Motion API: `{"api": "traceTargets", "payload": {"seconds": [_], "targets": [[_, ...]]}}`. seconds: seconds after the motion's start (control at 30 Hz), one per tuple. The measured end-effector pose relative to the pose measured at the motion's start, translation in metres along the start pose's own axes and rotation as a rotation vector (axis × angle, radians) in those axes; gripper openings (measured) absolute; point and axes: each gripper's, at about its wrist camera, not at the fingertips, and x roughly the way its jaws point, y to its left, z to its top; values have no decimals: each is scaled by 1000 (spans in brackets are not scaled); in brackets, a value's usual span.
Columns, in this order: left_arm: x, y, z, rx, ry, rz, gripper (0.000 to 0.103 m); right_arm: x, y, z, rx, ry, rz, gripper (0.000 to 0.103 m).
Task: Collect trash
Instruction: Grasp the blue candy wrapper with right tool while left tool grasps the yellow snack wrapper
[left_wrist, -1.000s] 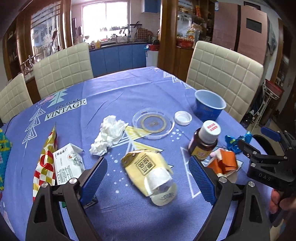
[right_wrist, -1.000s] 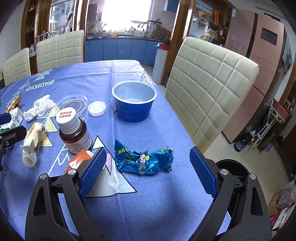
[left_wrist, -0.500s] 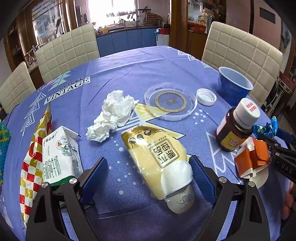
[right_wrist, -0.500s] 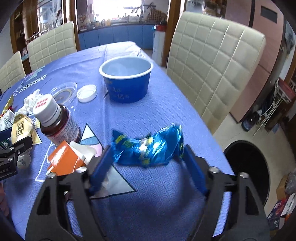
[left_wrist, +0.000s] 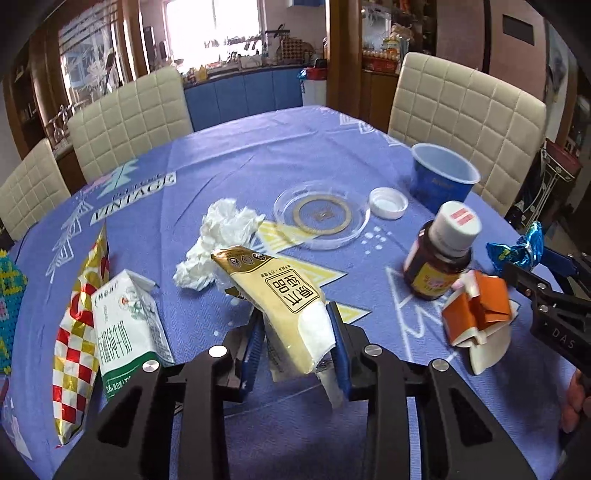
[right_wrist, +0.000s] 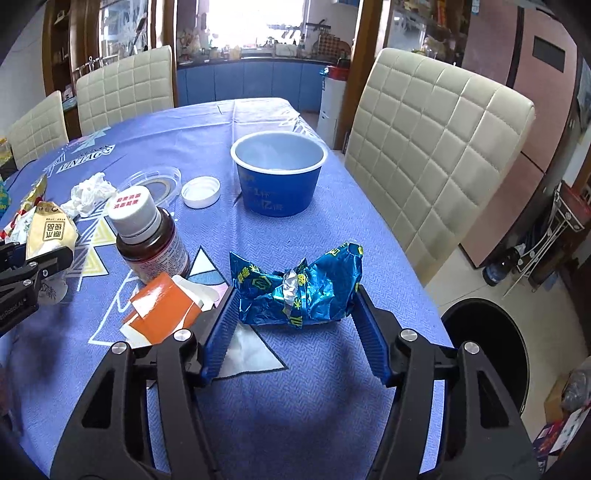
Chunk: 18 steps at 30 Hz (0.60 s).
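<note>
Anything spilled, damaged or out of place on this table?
No spill shows. The white cap lies loose beside the clear lid, off any bottle; the orange carton is crushed flat against the brown bottle. Otherwise just scattered litter.

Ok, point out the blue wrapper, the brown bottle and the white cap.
blue wrapper (right_wrist: 295, 291), right wrist view, crumpled middle
brown bottle (right_wrist: 151, 243), right wrist view, glass body
white cap (right_wrist: 201, 191), right wrist view, inside face

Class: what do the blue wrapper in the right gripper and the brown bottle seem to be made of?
Blue wrapper: probably metallised plastic film, glossy; it holds sharp creases and shows silver at its twisted middle.
Brown bottle: dark amber glass or plastic, see-through and shiny, which one is unclear; its white cap looks like ribbed matte plastic.
</note>
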Motion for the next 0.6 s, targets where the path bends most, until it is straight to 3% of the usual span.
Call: {"api": "traceTargets", "payload": {"seconds": [0.3, 0.6], "targets": [[-31, -47, 21, 106, -108, -64, 32, -23, -22, 3, 46, -35, -38, 62], [-44, -87, 31, 182, -148, -137, 32, -46, -57, -6, 99, -62, -98, 63]]}}
